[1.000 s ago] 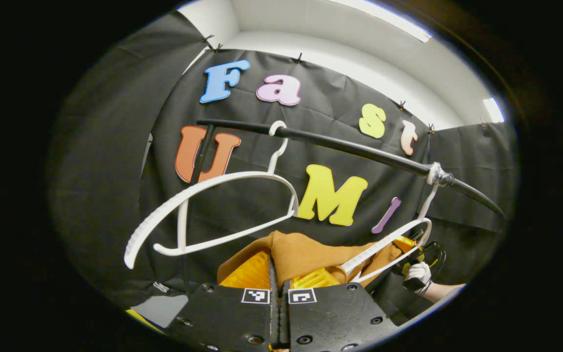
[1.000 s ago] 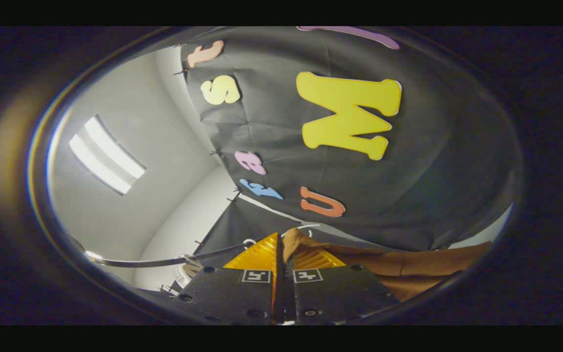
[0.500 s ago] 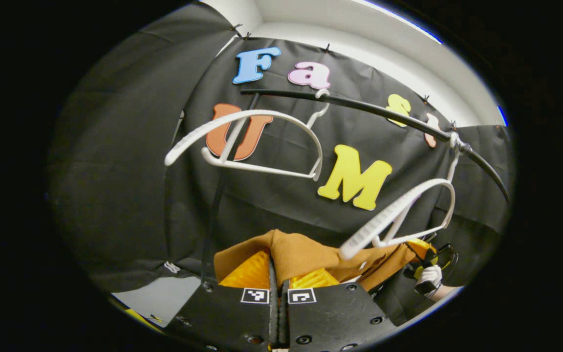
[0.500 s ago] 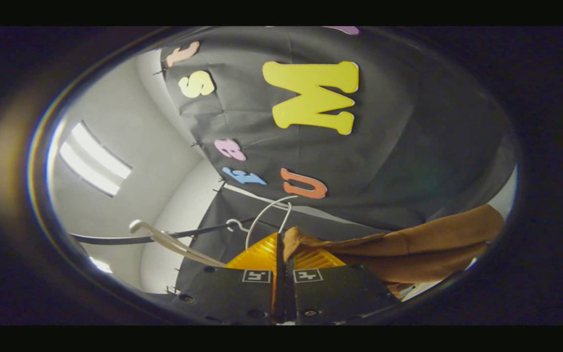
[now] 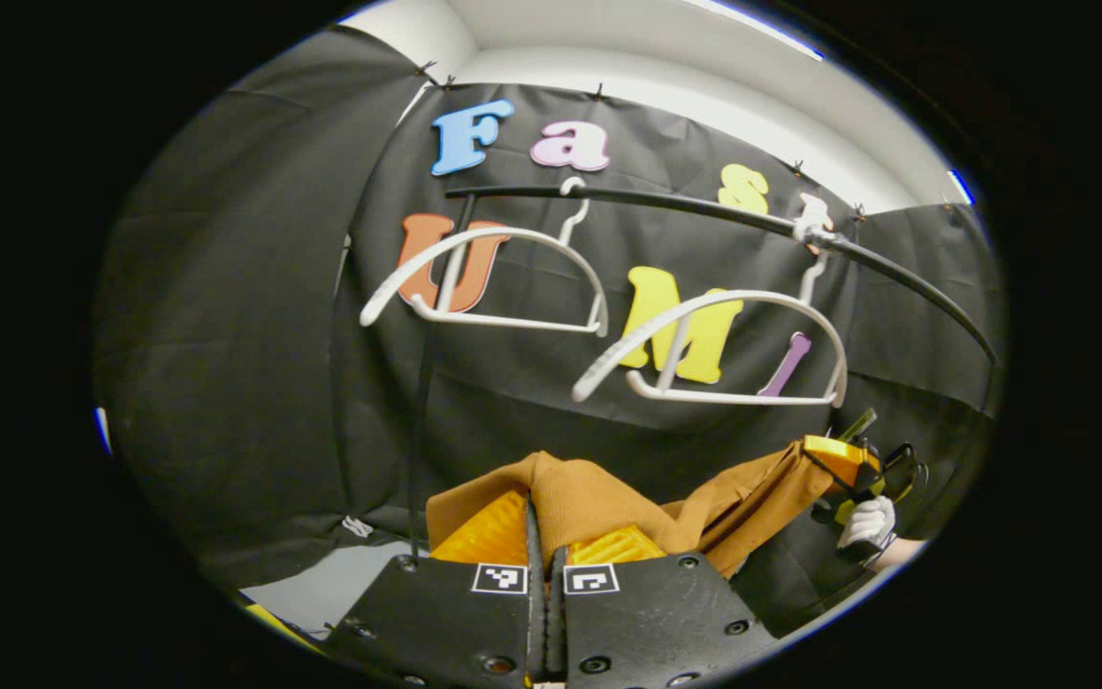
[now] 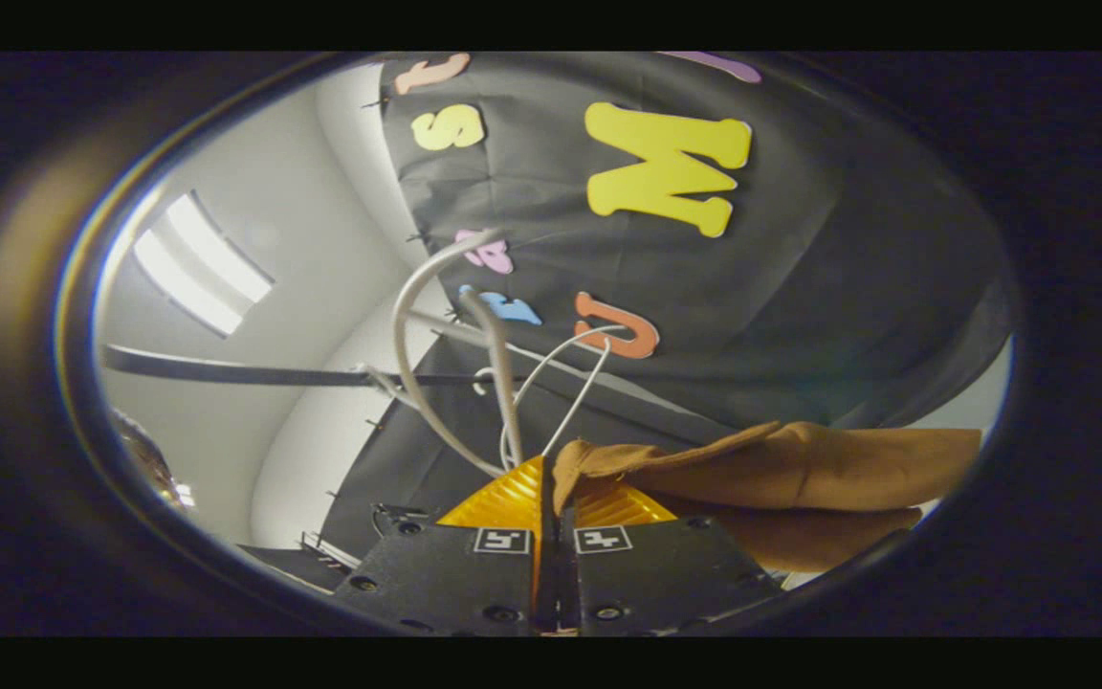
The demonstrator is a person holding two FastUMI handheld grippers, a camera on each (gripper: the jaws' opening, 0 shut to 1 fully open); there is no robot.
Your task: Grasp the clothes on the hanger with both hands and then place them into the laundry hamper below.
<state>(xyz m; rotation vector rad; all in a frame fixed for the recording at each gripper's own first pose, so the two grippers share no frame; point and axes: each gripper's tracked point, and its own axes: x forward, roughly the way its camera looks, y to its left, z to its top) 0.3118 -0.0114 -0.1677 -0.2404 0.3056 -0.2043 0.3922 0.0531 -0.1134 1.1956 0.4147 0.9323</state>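
Note:
A brown garment hangs stretched between both grippers, below the rail and off the hangers. My left gripper is shut on one edge of it at the bottom of the left gripper view. In that view the right gripper holds the garment's other end at the lower right, with a gloved hand behind it. In the right gripper view my right gripper is shut on the garment, which trails off to the right. Two bare white hangers hang on the black rail.
The rail and the white hangers cross the right gripper view just above my fingers. A black upright pole stands under the rail's left end. A strip of pale floor lies at the lower left.
The garment has come free of the right hanger, which swung back up under the rail. Both grippers stay shut on the cloth and have dropped slightly away from the rail.

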